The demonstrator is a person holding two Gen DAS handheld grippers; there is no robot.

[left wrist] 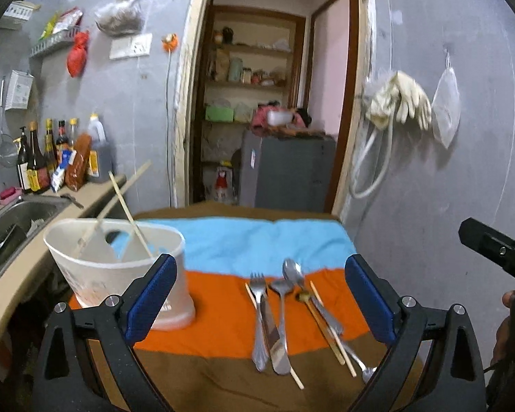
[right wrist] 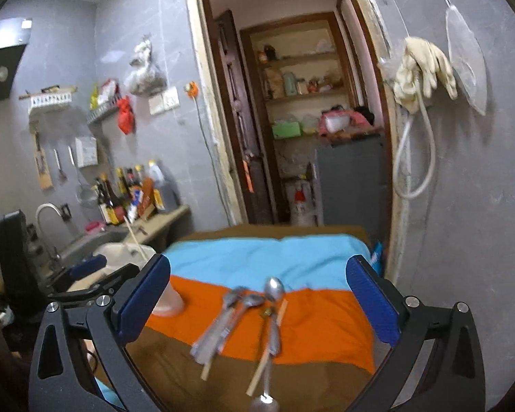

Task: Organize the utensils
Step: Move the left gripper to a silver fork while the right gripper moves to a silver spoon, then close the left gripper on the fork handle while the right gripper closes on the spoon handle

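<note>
Showing chopsticks [left wrist: 128, 213] inside holder [left wrist: 120, 271], left view

We see a white plastic holder [left wrist: 120, 274] standing upright on the orange cloth near the bench's left edge, two wooden chopsticks [left wrist: 128, 213] leaning inside it. To its right lie a fork [left wrist: 259, 319], a table knife [left wrist: 274, 340] and a second fork [left wrist: 281, 305] side by side, touching. Just right of them a spoon [left wrist: 293, 273] lies lengthwise, with two loose chopsticks [left wrist: 329, 333] alongside its handle, near the bench's front edge.
</note>
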